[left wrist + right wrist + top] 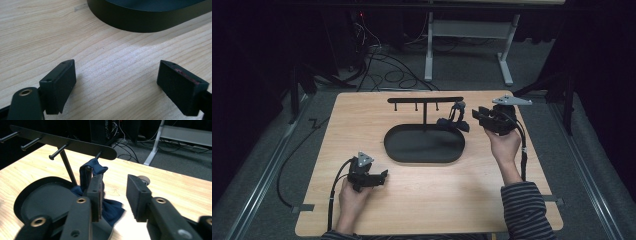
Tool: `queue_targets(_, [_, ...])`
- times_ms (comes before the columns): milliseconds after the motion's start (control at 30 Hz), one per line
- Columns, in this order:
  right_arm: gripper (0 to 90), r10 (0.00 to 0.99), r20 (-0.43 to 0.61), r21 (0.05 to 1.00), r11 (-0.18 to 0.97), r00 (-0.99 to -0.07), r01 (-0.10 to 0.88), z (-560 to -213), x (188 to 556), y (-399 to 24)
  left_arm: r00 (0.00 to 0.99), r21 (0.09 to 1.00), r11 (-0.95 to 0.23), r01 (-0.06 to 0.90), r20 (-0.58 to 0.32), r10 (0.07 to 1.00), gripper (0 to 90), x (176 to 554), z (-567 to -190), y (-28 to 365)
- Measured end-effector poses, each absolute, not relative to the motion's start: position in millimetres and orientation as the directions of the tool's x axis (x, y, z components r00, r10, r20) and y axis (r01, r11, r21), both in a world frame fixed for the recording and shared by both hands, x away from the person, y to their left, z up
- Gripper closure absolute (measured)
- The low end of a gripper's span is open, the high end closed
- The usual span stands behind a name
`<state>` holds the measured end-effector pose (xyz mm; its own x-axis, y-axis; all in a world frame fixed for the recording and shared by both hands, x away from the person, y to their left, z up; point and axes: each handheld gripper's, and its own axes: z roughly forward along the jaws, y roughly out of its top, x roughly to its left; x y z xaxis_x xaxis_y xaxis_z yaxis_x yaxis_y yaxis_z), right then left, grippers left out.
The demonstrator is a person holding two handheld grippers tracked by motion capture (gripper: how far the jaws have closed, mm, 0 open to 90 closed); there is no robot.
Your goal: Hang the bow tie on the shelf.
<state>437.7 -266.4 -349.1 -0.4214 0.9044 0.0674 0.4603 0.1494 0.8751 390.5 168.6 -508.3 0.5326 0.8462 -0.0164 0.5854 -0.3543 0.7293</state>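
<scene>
While blue cloth (93, 168) hangs on rack (62, 142), right gripper (115, 195) open beside it

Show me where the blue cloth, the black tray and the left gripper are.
blue cloth (93, 168): right gripper view, its top fold at the peg.
black tray (424, 145): high view, its flat floor.
left gripper (117, 82): left gripper view, gap between the open jaws.

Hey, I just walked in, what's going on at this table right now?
A person at a wooden table holds a two-jaw gripper in each hand. The right gripper, jaws open, sits beside a dark blue cloth hanging from the end peg of a black rack that stands on an oval black tray. The cloth's lower end trails onto the tray. The left gripper rests low over bare wood near the tray's front edge, open and holding nothing.
</scene>
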Motion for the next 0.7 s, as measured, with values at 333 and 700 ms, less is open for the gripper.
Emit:
queue_targets(333, [58.7, 0.902, 0.087, 0.88, 0.129, -0.423, 0.457, -343.9, 426.9, -275.3, 0.532, 0.73, -0.354, 0.585, -0.017, 0.846, 16.0, 390.5, -508.3, 168.5])
queue_targets(700, [57.7, 0.903, 0.076, 0.885, 0.134, -0.422, 0.446, -345.1, 411.7, -284.6, 0.533, 0.729, -0.354, 0.585, -0.016, 0.846, 16.0, 390.5, -508.3, 168.6])
